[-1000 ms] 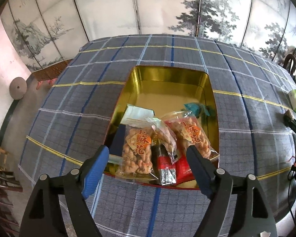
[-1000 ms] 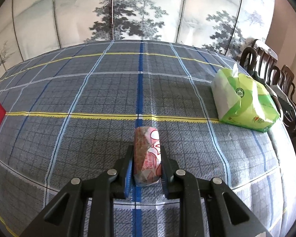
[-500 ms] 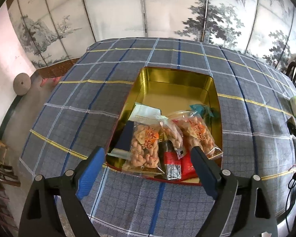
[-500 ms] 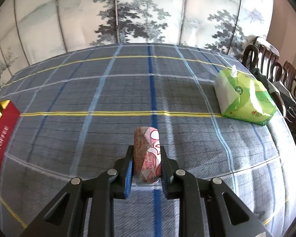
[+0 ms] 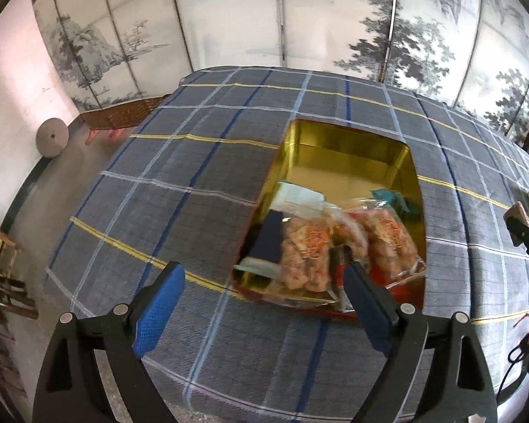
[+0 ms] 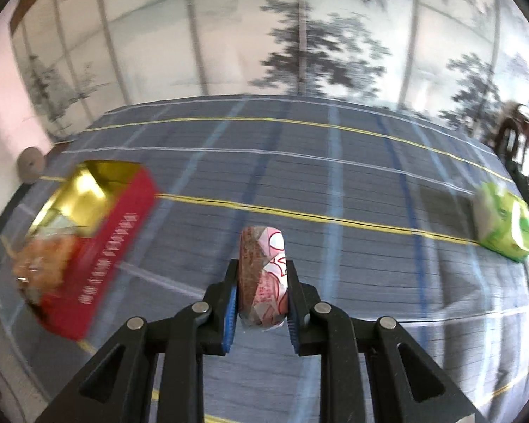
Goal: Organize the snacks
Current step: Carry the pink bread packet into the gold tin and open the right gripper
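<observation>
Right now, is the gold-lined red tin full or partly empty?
Partly empty: snack bags crowd the gold-lined red tin's near end; its far floor shows bare.

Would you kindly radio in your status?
Left claw open, empty. Right claw shut on snack pack. Tin half full. Path clear.

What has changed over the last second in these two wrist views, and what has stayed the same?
The right gripper has swung left with the pink snack pack clamped, so the red tin now shows fully. The left gripper has just been opening its jaws, with nothing between them, and shifted left of the tin. The snack bags and green packet have not moved.
</observation>
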